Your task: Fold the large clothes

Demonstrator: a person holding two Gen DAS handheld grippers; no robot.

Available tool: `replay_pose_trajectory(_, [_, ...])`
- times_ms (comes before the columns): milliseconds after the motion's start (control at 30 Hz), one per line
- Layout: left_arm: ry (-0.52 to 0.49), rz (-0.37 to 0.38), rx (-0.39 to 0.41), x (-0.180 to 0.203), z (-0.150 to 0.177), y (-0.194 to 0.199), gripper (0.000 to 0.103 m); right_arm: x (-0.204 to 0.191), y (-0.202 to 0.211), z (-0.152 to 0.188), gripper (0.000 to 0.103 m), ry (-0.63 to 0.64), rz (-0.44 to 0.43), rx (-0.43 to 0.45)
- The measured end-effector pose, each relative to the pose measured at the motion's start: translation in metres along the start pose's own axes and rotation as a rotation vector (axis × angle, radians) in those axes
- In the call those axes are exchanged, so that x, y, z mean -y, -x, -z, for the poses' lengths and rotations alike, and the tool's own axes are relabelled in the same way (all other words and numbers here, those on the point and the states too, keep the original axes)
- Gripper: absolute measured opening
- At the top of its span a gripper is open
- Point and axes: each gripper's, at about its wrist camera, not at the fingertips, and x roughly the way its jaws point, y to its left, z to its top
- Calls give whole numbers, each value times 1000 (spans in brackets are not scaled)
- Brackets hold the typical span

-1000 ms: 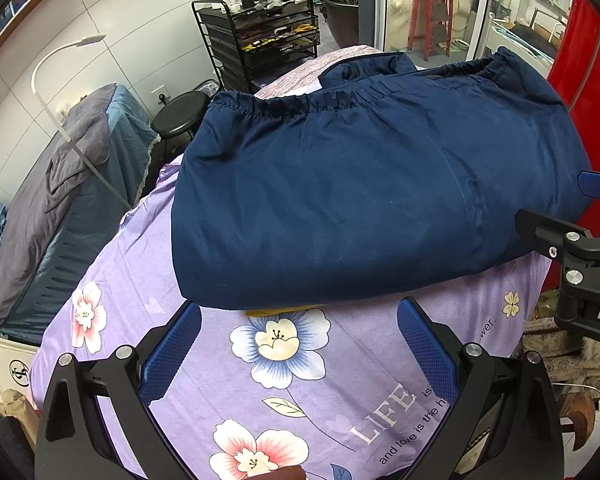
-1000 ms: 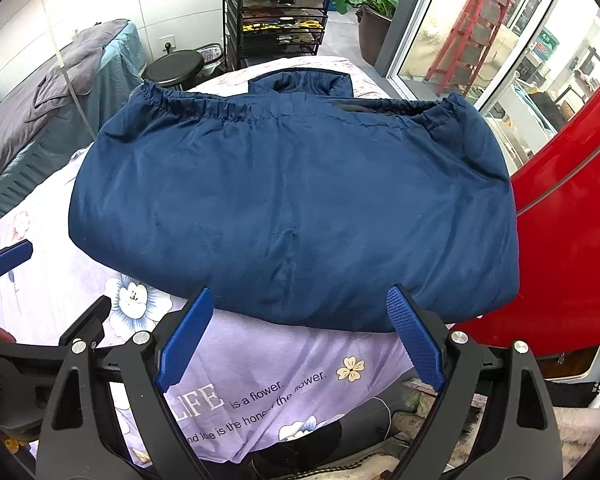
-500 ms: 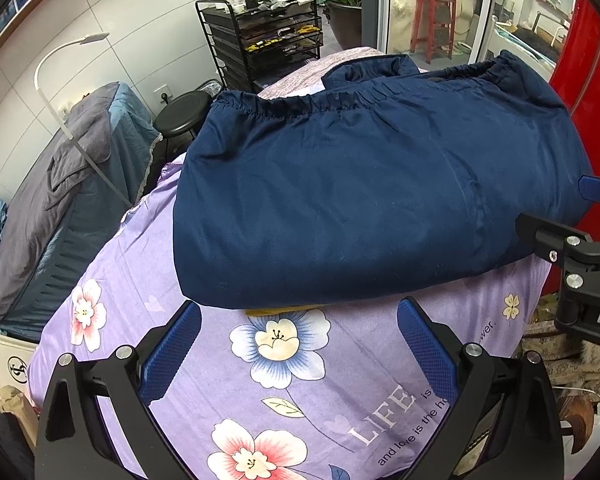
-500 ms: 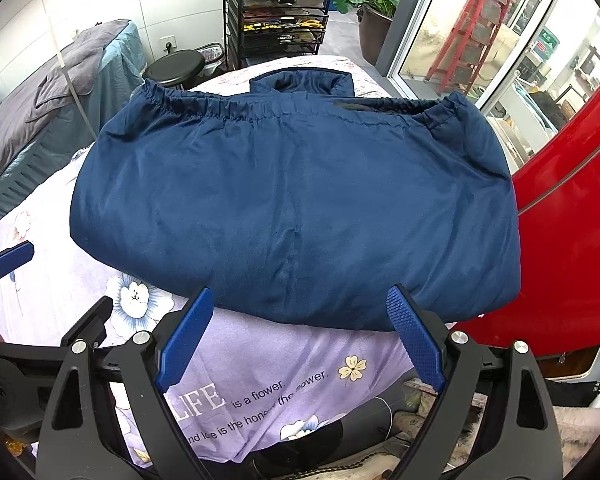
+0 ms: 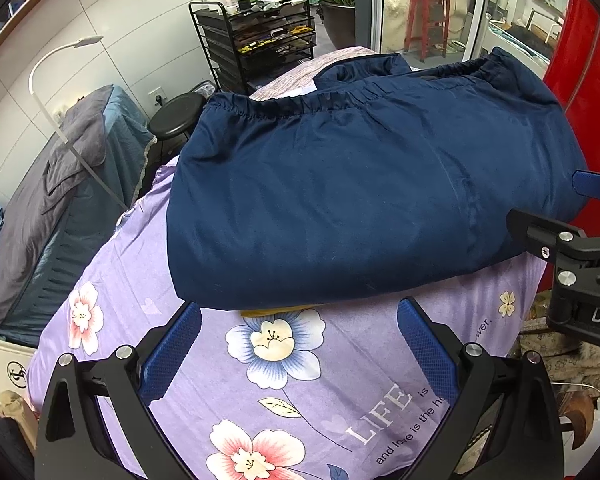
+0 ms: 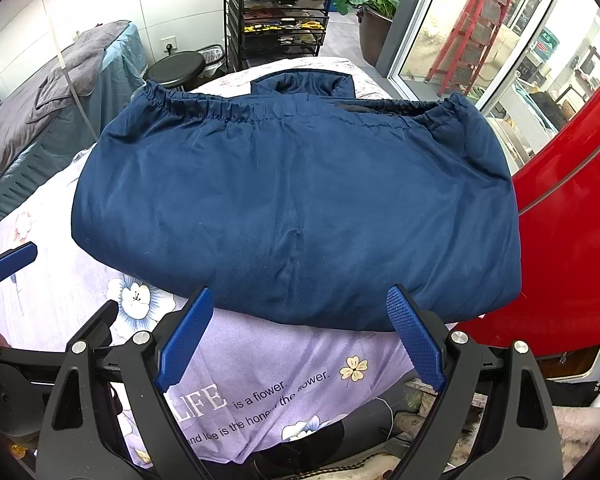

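left wrist view: left gripper point(image 5: 298, 336) jaws released, empty, poised just near of the folded jacket point(image 5: 364, 196). right gripper point(image 6: 300, 332) likewise released. jacket lies mid-sheet point(image 5: 300, 400), hem far; both hover, probably checking the finished fold.

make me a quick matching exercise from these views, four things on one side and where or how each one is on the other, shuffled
Things:
1. navy garment
2. purple floral sheet
3. black stool
4. right gripper

Places or states:
A. jaws open, nothing between them, at the garment's near edge
B. spread under the garment, printed with flowers and words
C. folded in a bundle, elastic hem along its far side
D. on the floor beyond the bed, beside the black shelf cart

Pairs: 1-C, 2-B, 3-D, 4-A
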Motion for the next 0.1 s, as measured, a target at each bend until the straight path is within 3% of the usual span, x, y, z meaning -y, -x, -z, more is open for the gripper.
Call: replay_pose_trajectory(100, [2,-1,-6,0,0,-1,96,0,0,0,88,0,0,0])
